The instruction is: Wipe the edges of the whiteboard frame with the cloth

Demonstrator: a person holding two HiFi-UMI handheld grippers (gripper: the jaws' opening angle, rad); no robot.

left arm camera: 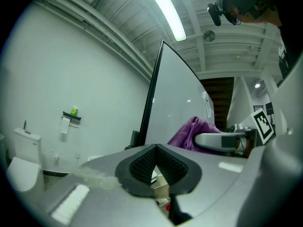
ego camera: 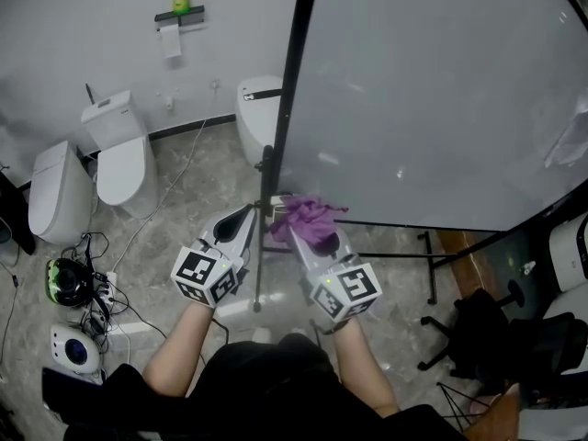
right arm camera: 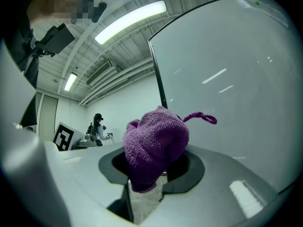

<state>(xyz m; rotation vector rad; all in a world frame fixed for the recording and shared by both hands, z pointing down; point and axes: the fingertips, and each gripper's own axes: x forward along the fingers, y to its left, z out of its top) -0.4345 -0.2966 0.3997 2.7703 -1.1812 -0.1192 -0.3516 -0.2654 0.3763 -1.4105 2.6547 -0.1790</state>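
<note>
With right tongs (right arm camera: 151, 171) clamped on purple cloth (right arm camera: 156, 143), left tongs (left arm camera: 156, 148) together — whiteboard frame (ego camera: 292, 72) just ahead, toilets (ego camera: 124, 159) beyond.

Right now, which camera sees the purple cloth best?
The right gripper view: the purple cloth fills the middle, pinched in the right gripper. The head view shows it small; the left gripper view catches only part.

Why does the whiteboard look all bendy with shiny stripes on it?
Right gripper view: the wide-angle lens curves the whiteboard, and the stripes are likely glare from the ceiling light. Left gripper view: its edge bows too, with dark corners. Head view: the frame looks nearly straight.
</note>
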